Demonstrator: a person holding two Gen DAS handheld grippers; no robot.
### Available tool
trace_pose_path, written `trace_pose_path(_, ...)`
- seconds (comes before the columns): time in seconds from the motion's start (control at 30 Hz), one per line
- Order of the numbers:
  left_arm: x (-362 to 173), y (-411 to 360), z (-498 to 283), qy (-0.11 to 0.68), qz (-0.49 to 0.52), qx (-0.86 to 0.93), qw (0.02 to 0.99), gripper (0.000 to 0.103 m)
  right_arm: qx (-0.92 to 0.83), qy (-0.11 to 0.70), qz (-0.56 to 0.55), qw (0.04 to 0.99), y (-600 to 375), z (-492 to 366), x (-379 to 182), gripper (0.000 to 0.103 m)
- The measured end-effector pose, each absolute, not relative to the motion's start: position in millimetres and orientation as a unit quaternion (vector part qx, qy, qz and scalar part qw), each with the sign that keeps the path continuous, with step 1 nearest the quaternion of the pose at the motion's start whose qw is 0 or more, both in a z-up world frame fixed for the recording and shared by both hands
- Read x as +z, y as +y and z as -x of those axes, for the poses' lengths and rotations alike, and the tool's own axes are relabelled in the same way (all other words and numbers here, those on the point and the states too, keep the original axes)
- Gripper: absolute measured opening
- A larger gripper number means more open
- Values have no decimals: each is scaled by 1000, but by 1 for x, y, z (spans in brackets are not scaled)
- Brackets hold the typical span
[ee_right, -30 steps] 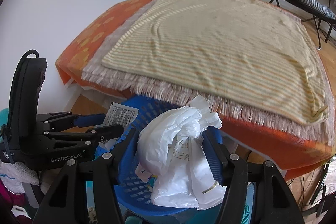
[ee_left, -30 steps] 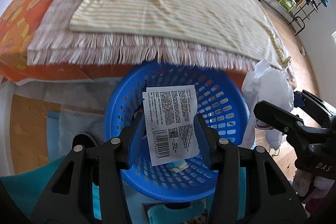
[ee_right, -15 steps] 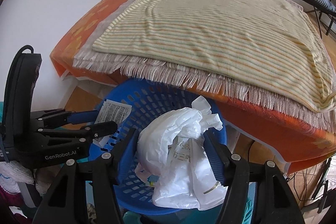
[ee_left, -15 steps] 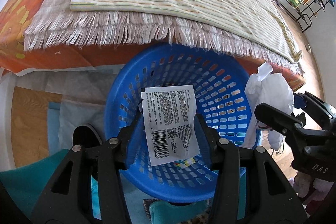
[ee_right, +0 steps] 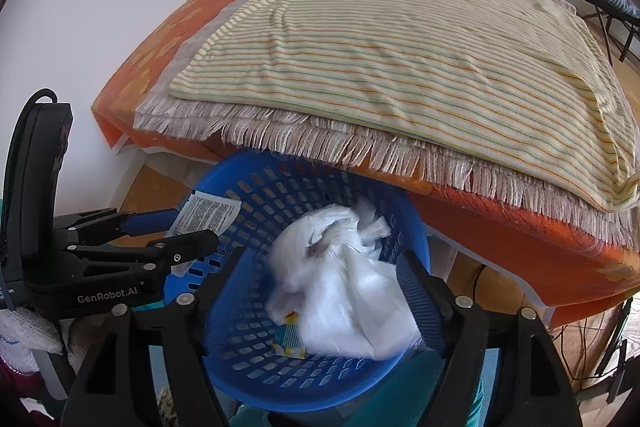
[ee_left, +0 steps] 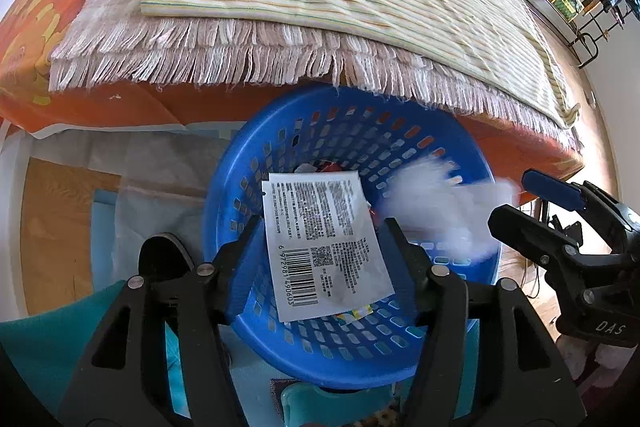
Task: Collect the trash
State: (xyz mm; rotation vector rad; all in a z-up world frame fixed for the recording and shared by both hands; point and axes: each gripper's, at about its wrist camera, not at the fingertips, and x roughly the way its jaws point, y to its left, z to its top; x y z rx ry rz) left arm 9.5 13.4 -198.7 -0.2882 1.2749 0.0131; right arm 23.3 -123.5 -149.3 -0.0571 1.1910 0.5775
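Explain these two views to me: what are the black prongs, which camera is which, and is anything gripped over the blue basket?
There is no robot arm. A person holds a gripper in each hand, and each has a fisheye camera looking along its jaws. One view is from the left gripper, jaws shut on a white barcode packet above the blue basket. The other is from the right gripper, jaws open. The white plastic bag is blurred inside the basket, ungripped. A striped blanket lies behind.
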Motion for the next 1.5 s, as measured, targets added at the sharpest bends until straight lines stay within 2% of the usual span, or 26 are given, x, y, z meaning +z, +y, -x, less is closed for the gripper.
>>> trace_pose_path(0.17,-199,15,-9,594,137,10,792,61,261,555,19,790,-127,-26,-148,84)
trace_pose_path(0.37,-201,15,-9,597,142,7,789,66,254,556,12,791,-132,-27,-146,84)
trace_pose_path(0.87,-189,20,-9,581,157,20,798,67,241,550,14,799,-139,-28,-133,84)
trace_pose_path(0.93,-185,20,-9,577,161,19,801,67,239,547,17,802,-138,-28,-129,85)
trace_pose_path(1.03,-177,20,-10,569,160,19,806,67,238,538,21,809,-138,-28,-121,95)
trace_pose_path(1.5,-118,24,-15,512,148,25,846,67,232,491,25,839,-144,-28,-78,95)
